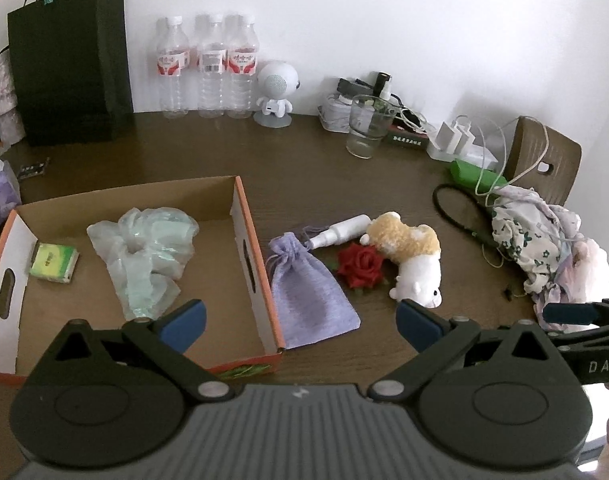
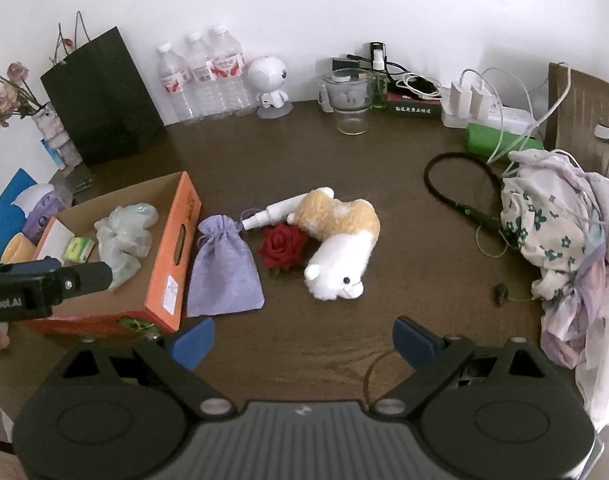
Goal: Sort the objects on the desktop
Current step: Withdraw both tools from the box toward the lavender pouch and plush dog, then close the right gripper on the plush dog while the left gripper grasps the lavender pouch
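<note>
Brown wooden table (image 2: 304, 160) against a white wall, pretty cluttered. Counting it up: three water bottles (image 1: 210, 66) at the far edge, one little white robot figure (image 1: 273, 90) beside them, one clear glass (image 1: 366, 126), one dark paper bag (image 1: 70, 64) far left. One cardboard box (image 1: 246, 256) sits near left, with one crumpled plastic bag (image 1: 144, 256) and one small green packet (image 1: 54, 262) inside it. Just right of the box: one purple drawstring pouch (image 2: 224, 266), one white spray bottle (image 2: 274, 212), one red rose (image 2: 284, 250) and one plush toy (image 2: 338, 248), all bunched together and touching. Right side has a heap of floral cloth (image 2: 544, 232), partly cut off, and a tangle of chargers and cables at the far right I can't really sort out. Left tool (image 1: 300, 322) and right tool (image 2: 302, 342) both hang over the near table, spread wide, nothing in either.
</note>
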